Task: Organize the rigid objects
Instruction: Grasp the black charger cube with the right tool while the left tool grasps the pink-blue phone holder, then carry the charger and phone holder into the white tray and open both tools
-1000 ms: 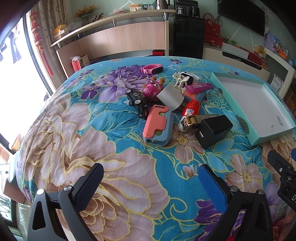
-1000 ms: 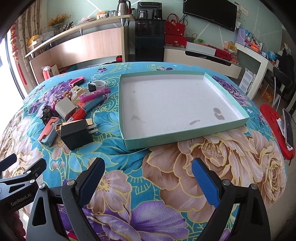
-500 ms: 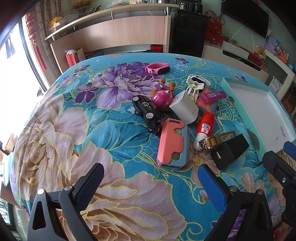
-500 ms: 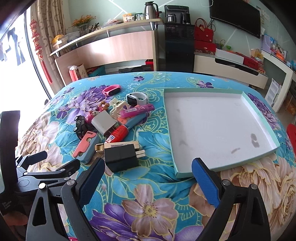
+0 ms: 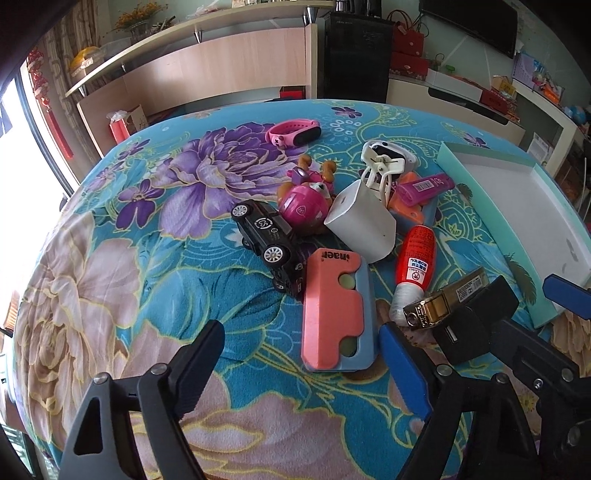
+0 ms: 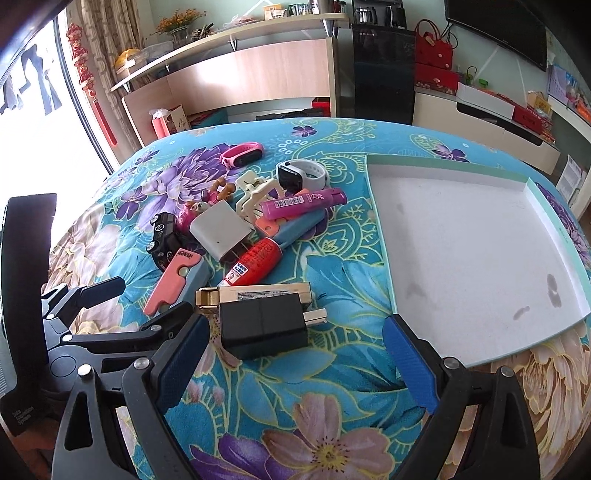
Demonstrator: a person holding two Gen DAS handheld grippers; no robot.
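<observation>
L gripper [image 5: 299,363] closing, nothing held, near pink case [image 5: 334,310]; R gripper [image 6: 295,354] open

A bright living room behind a flower-print cloth

A turquoise cloth [image 6: 325,376] printed with big purple and peach blossoms covers the near surface. At the far side runs a long light-wood counter [image 6: 251,74] with a shelf on top holding a vase of yellow flowers [image 6: 177,22] and small jars. A tall black cabinet [image 6: 382,70] stands to its right, with red bags [image 6: 434,50] beside it. Further right a low white sideboard [image 6: 484,122] sits under a dark wall-mounted television [image 6: 498,26] on a pale green wall. On the left, strong daylight pours through a large window [image 6: 33,122] hung with a patterned curtain [image 6: 110,33] and a red tasselled ornament [image 6: 86,74].
</observation>
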